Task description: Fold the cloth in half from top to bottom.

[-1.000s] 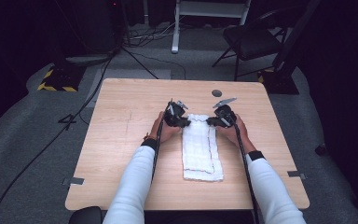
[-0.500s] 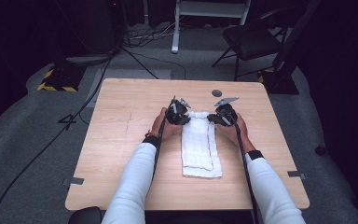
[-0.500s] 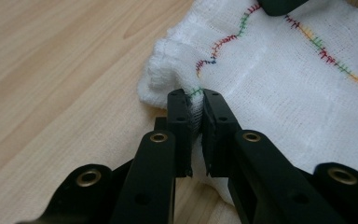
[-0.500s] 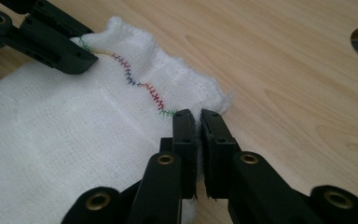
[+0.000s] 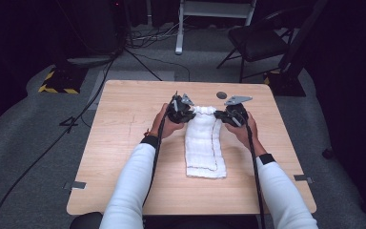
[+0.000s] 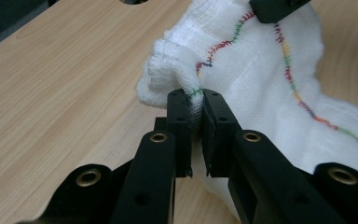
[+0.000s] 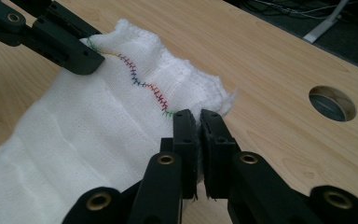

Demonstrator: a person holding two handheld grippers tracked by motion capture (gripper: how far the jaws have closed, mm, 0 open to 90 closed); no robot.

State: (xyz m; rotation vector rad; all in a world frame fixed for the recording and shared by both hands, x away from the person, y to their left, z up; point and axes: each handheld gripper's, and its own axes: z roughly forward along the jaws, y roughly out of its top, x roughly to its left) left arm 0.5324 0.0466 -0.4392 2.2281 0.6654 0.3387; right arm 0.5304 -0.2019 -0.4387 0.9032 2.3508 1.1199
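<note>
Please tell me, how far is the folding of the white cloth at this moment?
Done: the white woven cloth with multicoloured stitching already lies as a long narrow strip on the light wooden table, so it seems folded lengthwise. In hand: the left gripper and the right gripper each pinch a far corner, and that end bunches up. Left: probably bringing this end toward the near edge.

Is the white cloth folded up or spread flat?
Folded. The cloth lies as a narrow, layered strip, and stacked edges show at the corners pinched by the left gripper and right gripper.
</note>
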